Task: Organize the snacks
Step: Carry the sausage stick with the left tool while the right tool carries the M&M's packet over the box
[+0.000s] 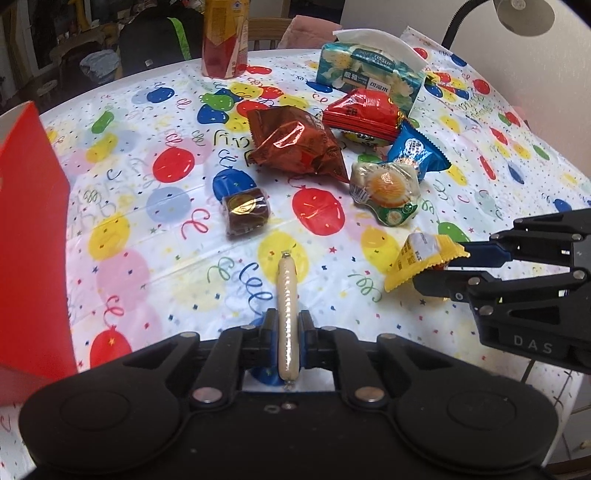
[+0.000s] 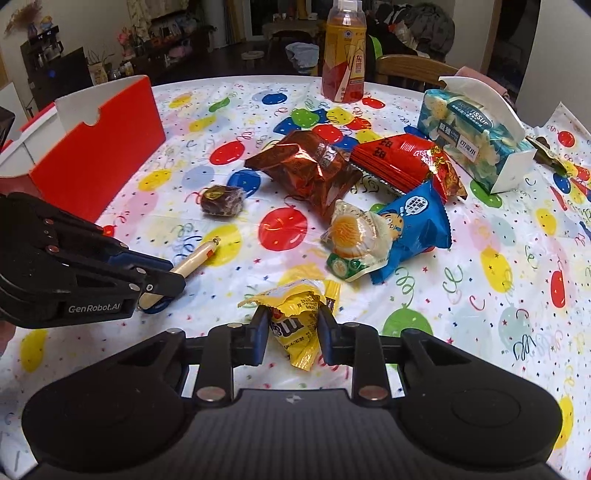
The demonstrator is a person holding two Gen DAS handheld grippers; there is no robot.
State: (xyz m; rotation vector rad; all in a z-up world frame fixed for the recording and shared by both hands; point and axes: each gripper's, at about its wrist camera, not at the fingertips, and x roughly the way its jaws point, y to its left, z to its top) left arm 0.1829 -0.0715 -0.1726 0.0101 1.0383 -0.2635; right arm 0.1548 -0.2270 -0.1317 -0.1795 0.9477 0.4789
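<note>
Both grippers loaded above the balloon-print tablecloth [image 1: 155, 236].
Left gripper [image 1: 287, 334] clenches a pale sausage stick [image 1: 286, 314]; right gripper [image 2: 291, 328] grips a crinkled yellow candy packet [image 2: 295, 328] (near edge).

This is a lived-in home, likely a dining or living room. Ahead of the fingers a table wears a balloon-print party tablecloth [image 2: 498, 266], with a tissue pack [image 2: 476, 136] and a drink bottle [image 2: 344, 55] on it. Beyond its far edge stand a wooden chair [image 2: 410, 70], cluttered dark shelves [image 2: 55, 51] and piled clothing [image 2: 424, 22].
</note>
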